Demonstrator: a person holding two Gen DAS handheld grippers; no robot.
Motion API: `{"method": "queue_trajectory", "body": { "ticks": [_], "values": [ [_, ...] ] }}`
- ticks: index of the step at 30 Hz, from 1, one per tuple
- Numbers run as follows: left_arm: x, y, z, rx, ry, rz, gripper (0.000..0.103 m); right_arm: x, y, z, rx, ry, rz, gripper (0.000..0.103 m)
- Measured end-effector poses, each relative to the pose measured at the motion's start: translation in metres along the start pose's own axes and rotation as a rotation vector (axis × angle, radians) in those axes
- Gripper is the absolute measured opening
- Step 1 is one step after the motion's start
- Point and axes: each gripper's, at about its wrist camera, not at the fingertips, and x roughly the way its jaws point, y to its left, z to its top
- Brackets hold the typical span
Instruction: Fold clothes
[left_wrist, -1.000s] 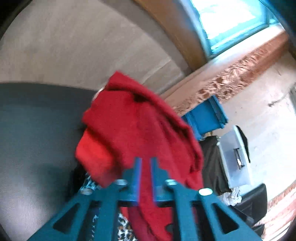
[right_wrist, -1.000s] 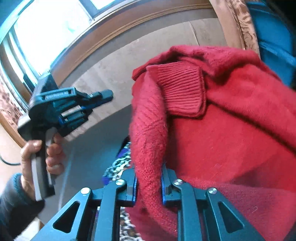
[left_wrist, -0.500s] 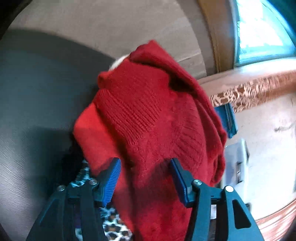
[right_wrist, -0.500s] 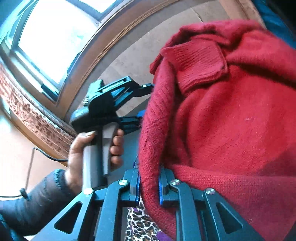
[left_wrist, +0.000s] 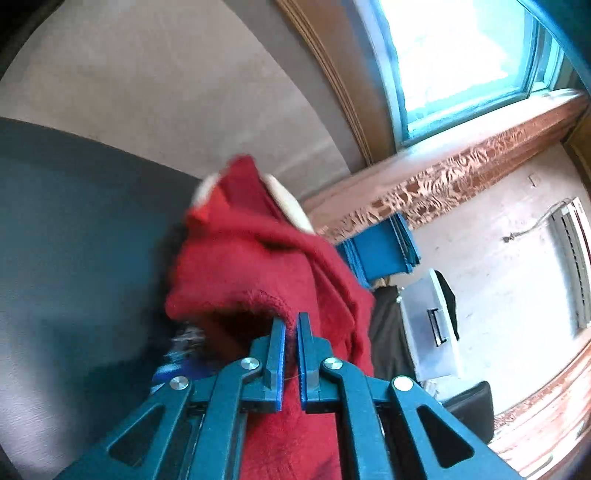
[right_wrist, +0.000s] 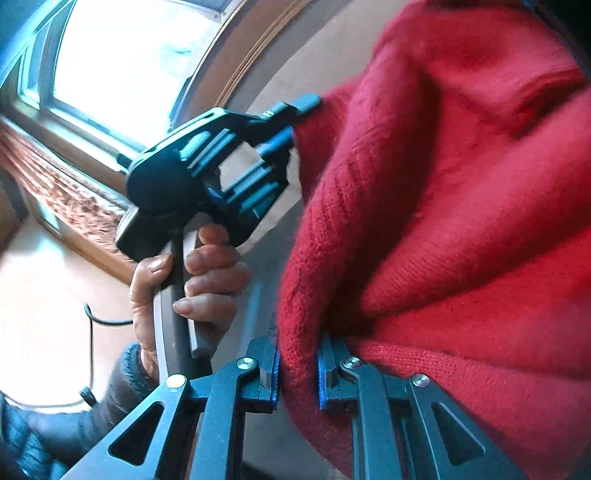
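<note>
Both grippers grip one red sweater, which hangs bunched in the air between them, above a dark grey surface. In the left wrist view the left gripper has its jaws together, clamped on a fuzzy edge of the knit; the red cloth runs through the narrow slot between the blue pads and hangs below them. Past the tips the sweater rises in a crumpled heap with a dark hollow just left of the jaws, and something pale shows at its far top, too blurred to name. A patch of patterned cloth peeks out beneath the sweater at the left, also blurred. In the right wrist view the right gripper is clamped on a thick fold of the sweater, its jaws held slightly apart by the knit pressed between the pads. The rest of the garment fills the right side of that view in heavy folds. At the left of the same view a hand grasps the handle of the left gripper, whose tips meet the sweater's far left edge; a dark sleeve covers the wrist. Behind stand a bright window with a wooden frame and a patterned copper-toned band under it. A blue bin and a clear box sit to the right.
</note>
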Motion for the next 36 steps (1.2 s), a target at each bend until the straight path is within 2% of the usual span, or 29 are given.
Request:
{"method": "queue_trajectory", "body": {
  "ticks": [5, 7, 11, 14, 16, 20, 21, 23, 24, 28, 31, 33, 35, 36],
  "values": [
    [-0.103, 0.042, -0.009, -0.004, -0.106, 0.177, 0.004, 0.067, 0.028, -0.029, 0.037, 0.094, 0.139, 0.015],
    [-0.147, 0.064, -0.015, -0.021, -0.160, 0.247, 0.000, 0.102, 0.048, -0.043, 0.026, 0.157, 0.182, 0.015],
    [-0.249, 0.103, -0.024, -0.102, -0.297, 0.385, 0.002, 0.184, 0.101, -0.068, 0.005, 0.279, 0.283, 0.015],
    [-0.324, 0.127, -0.039, -0.156, -0.385, 0.474, 0.006, 0.263, 0.142, -0.083, -0.048, 0.386, 0.270, 0.015],
    [-0.360, 0.141, -0.056, -0.167, -0.403, 0.509, 0.011, 0.305, 0.162, -0.098, -0.078, 0.453, 0.254, 0.015],
    [-0.393, 0.166, -0.098, -0.195, -0.388, 0.575, 0.015, 0.356, 0.193, -0.139, -0.151, 0.558, 0.193, 0.022],
    [-0.400, 0.176, -0.110, -0.213, -0.378, 0.579, 0.015, 0.366, 0.201, -0.150, -0.172, 0.580, 0.171, 0.028],
    [-0.410, 0.193, -0.136, -0.250, -0.358, 0.573, 0.015, 0.367, 0.211, -0.158, -0.231, 0.596, 0.136, 0.034],
    [-0.411, 0.199, -0.148, -0.267, -0.350, 0.563, 0.015, 0.354, 0.213, -0.164, -0.257, 0.592, 0.122, 0.036],
    [-0.408, 0.213, -0.197, -0.314, -0.323, 0.477, 0.023, 0.296, 0.211, -0.144, -0.375, 0.471, 0.043, 0.045],
    [-0.397, 0.208, -0.216, -0.302, -0.306, 0.469, 0.026, 0.241, 0.204, -0.123, -0.493, 0.313, -0.119, 0.052],
    [-0.390, 0.204, -0.223, -0.287, -0.299, 0.466, 0.030, 0.211, 0.188, -0.103, -0.563, 0.207, -0.301, 0.056],
    [-0.383, 0.200, -0.227, -0.271, -0.299, 0.467, 0.042, 0.188, 0.161, -0.092, -0.627, 0.149, -0.424, 0.057],
    [-0.379, 0.198, -0.228, -0.260, -0.291, 0.480, 0.043, 0.186, 0.152, -0.088, -0.645, 0.137, -0.475, 0.057]
  ]
}}
